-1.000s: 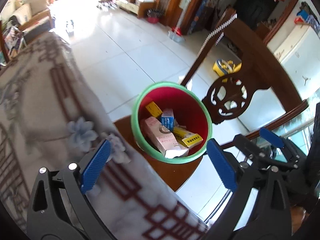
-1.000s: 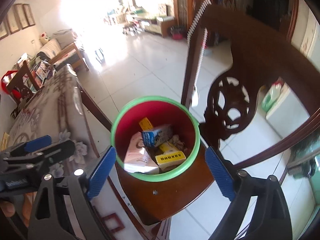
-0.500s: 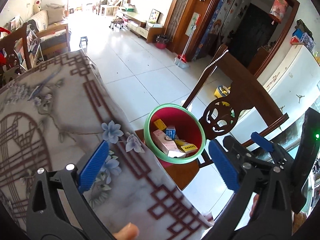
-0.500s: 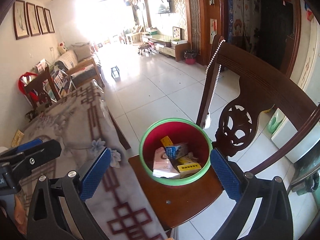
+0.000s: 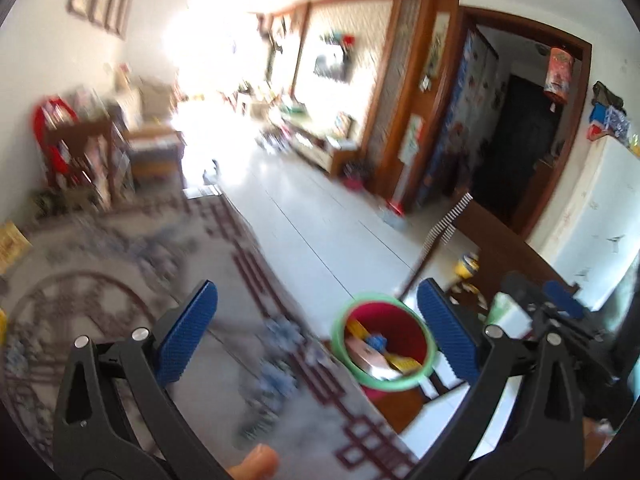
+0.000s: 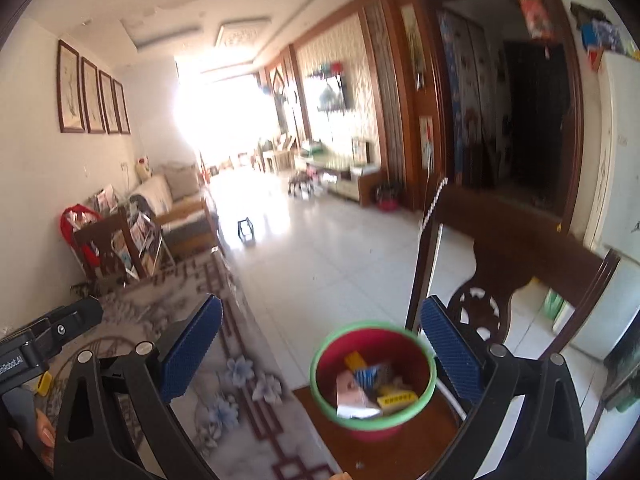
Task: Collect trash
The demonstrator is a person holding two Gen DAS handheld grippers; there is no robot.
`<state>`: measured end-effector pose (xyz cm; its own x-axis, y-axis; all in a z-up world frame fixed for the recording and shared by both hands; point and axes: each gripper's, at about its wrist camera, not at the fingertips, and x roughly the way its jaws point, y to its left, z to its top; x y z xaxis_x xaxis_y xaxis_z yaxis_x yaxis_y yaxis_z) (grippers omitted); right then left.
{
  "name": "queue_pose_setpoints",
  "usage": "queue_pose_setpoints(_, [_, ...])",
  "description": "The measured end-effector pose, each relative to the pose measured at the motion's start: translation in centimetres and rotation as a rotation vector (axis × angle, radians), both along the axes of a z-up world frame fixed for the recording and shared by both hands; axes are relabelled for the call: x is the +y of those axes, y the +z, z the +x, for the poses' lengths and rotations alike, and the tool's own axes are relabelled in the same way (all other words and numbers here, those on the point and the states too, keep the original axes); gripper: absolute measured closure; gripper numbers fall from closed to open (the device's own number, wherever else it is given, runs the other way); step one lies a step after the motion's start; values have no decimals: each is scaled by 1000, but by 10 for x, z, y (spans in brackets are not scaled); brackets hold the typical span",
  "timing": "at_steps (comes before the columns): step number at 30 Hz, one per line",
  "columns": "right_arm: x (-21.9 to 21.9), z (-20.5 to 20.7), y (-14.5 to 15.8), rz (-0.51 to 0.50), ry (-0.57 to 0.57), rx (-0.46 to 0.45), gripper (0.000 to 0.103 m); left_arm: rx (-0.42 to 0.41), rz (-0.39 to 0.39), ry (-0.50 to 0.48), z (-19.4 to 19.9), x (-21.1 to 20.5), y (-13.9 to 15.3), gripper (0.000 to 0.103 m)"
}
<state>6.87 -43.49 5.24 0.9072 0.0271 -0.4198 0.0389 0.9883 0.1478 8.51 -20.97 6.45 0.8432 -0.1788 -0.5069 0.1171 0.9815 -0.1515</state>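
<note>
Left gripper (image 5: 318,332): jaws spread wide, nothing held between the blue pads (image 5: 186,334). It is positioned above the patterned tablecloth (image 5: 120,280), pointed toward the bin. A fingertip (image 5: 254,460) is seen at the bottom edge of the left wrist view. That view is motion-blurred, so the cloth detail cannot be read.

Right gripper (image 6: 320,354): jaws likewise spread wide, nothing gripped. It is located above the table edge and the chair seat, with the bin framed between its pads.

Trash bin (image 6: 372,376): red bucket with a green rim, upright, seated on the wooden chair (image 6: 516,256) just beside the table's corner. Collected trash is seen inside: a pink carton (image 6: 350,394), a blue box (image 6: 370,376), and a yellow box (image 6: 396,398) with dark print, all lying jumbled against each other. The carved chair back is seen behind and to the right of the bin.

In the right wrist view, part of the left gripper's black body (image 6: 44,336) is caught at the left edge, over the tablecloth. A white tiled floor (image 6: 320,240) is visible beyond the table.
</note>
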Motion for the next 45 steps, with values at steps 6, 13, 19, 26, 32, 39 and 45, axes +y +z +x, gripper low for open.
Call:
queue_pose_setpoints(6, [12,-10,5,6,40,-59,7,-76,45,85,-15,13,18,5])
queue_pose_setpoints(13, [30,-13,11,2,61,-53,7,-102,51,162,-25,29,21,5])
queue_pose_setpoints(19, [38,-15,11,-12,83,-49,7,-80,50,186,-26,38,19,5])
queue_pose_setpoints(26, [41,-15,11,-10,94,-46,7,-66,54,201,-29,42,18,5])
queue_pose_setpoints(32, [41,-16,9,-4,101,-43,7,-57,58,204,-27,43,16,5])
queue_pose_setpoints(39, [42,-16,8,-1,104,-35,7,-52,53,196,-25,43,14,5])
queue_pose_setpoints(45, [42,-15,7,-2,104,-33,7,-51,52,196,-25,43,14,5])
